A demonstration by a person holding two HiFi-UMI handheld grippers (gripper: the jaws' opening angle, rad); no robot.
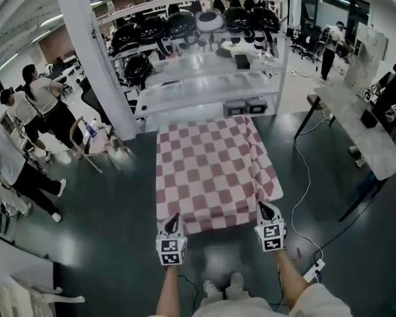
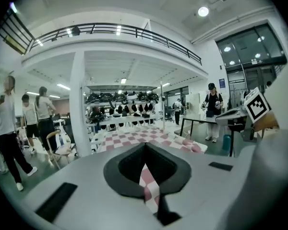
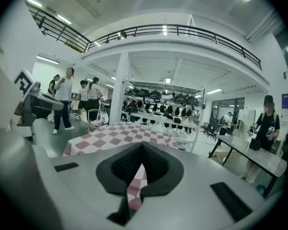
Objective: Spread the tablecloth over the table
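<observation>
Beneath the checked tablecloth (image 1: 211, 170), the table entirely out of sight.

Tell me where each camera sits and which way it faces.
Head view: on the person's head, looking steeply down at the tablecloth; forearms, shoes, left tongs and right tongs show.
Left gripper view: on the left tongs, facing across the tablecloth toward shelves; its jaws show.
Right gripper view: same, from the right tongs.
All share the tablecloth.
</observation>
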